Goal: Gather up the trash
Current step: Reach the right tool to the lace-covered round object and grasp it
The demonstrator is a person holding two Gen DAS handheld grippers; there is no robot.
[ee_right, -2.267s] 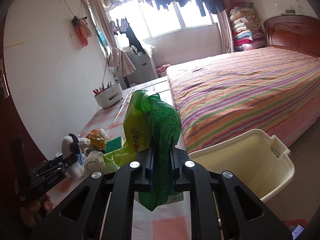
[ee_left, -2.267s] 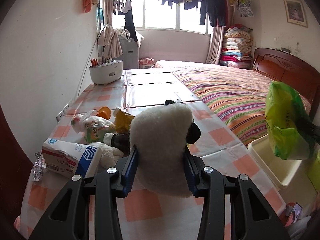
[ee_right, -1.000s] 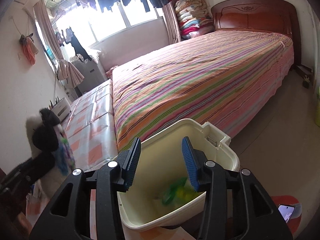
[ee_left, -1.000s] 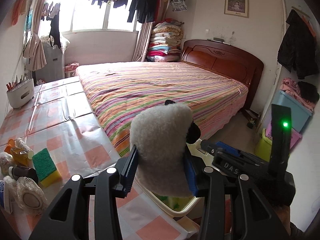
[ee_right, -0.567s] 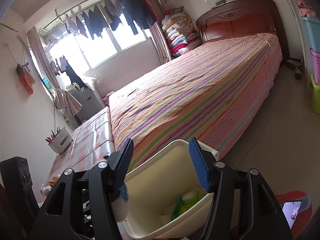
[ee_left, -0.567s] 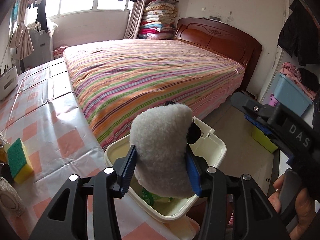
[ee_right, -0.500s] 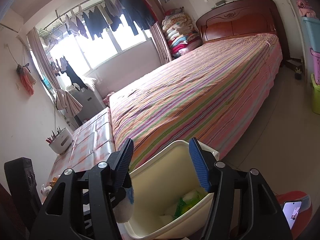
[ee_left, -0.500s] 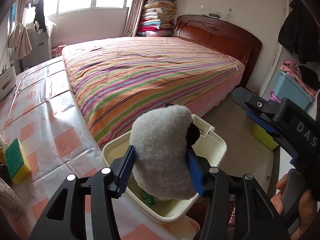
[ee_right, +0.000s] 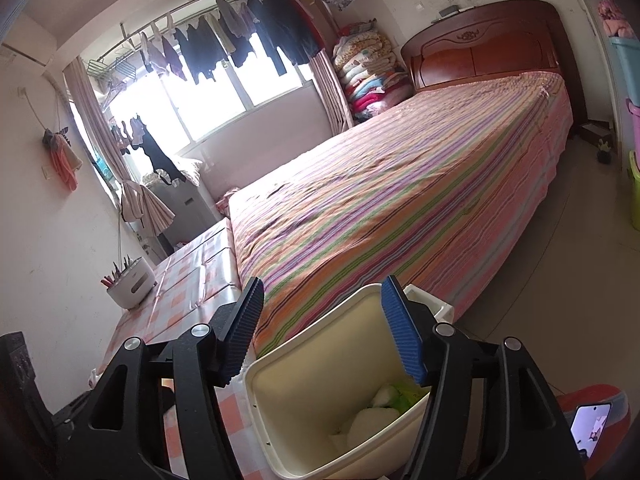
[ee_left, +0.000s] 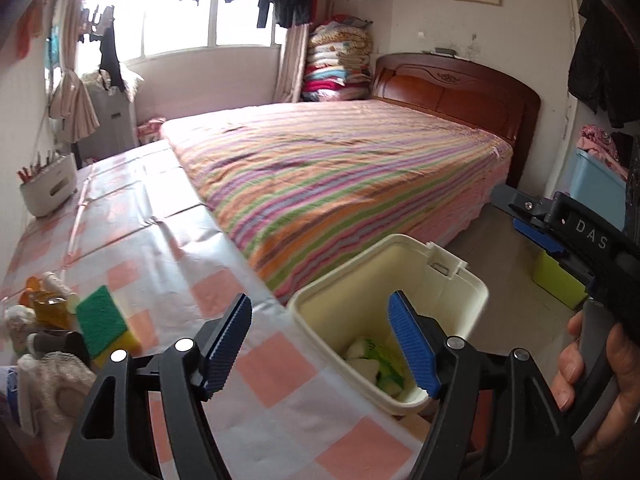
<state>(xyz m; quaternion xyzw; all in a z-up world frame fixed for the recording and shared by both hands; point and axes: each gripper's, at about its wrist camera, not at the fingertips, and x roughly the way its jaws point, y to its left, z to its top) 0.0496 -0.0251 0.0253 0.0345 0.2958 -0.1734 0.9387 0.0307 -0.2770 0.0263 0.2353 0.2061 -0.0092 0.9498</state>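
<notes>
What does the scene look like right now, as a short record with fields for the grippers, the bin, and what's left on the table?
left gripper: jaws open, empty, above the bin
right gripper: jaws open, empty
bin: cream, beside the table, holds a white plush and a green bag
table: checked cloth, with sponge and clutter at its left edge

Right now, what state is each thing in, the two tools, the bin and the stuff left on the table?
Left tool: open, empty.
Right tool: open, empty.
Bin: lidless, holds white fluffy item and green wrapper.
Sponge: lying on table.
</notes>
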